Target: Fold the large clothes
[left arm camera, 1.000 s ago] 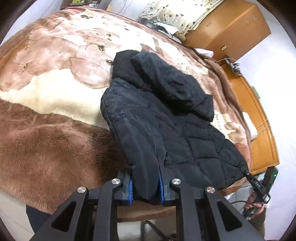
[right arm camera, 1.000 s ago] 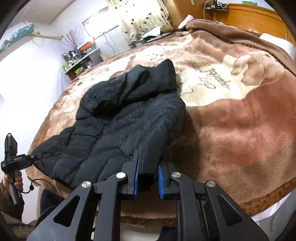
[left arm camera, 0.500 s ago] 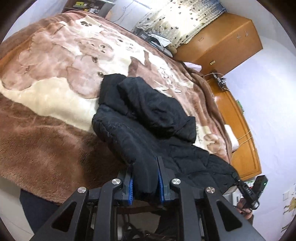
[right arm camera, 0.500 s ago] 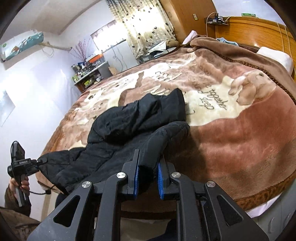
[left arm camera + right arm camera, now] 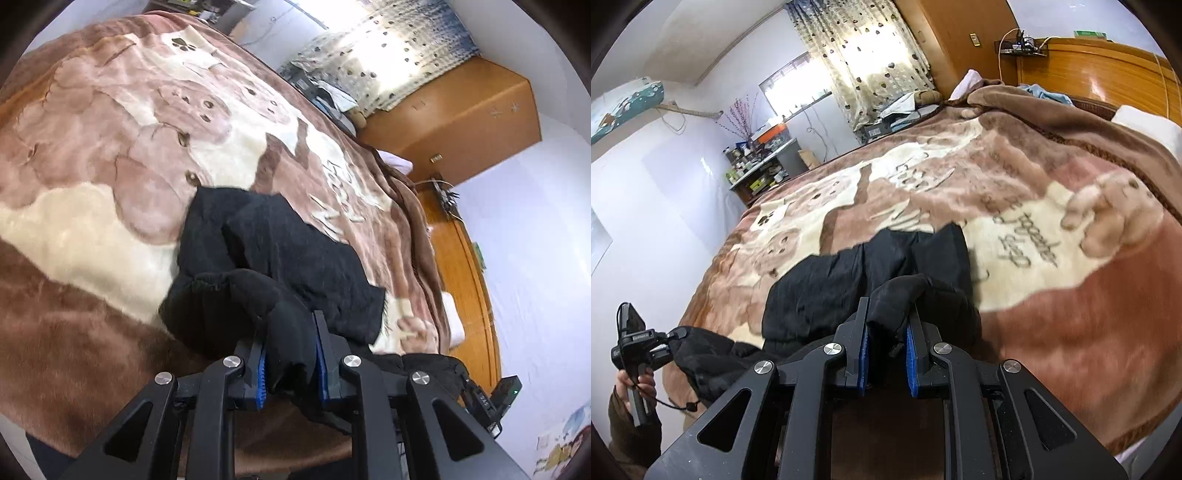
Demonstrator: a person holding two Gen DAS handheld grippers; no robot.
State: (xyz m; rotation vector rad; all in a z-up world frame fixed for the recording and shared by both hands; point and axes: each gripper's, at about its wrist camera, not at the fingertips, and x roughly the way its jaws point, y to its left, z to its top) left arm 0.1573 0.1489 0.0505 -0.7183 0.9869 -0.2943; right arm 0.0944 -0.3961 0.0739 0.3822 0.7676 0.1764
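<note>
A black puffer jacket [image 5: 295, 258] lies on a brown and cream blanket [image 5: 92, 229] that covers the bed. My left gripper [image 5: 290, 354] is shut on one lower corner of the jacket, which bunches up between its blue pads. In the right wrist view my right gripper [image 5: 886, 332] is shut on the other corner of the jacket [image 5: 849, 280], raised off the blanket [image 5: 1071, 332]. The jacket's hem hangs lifted between the two grippers while its upper part rests on the bed. The left gripper [image 5: 670, 338] shows at the far left, in a hand.
A wooden headboard [image 5: 1108, 74] and a white pillow [image 5: 1145, 125] stand at the right of the bed. A wardrobe [image 5: 461, 122] and curtains [image 5: 868, 55] are behind it. A cluttered shelf [image 5: 757, 166] stands by the far wall.
Both grippers have risen and drawn back with the jacket's lower corners. The hem has lifted off the blanket and the jacket has bunched up toward me.
</note>
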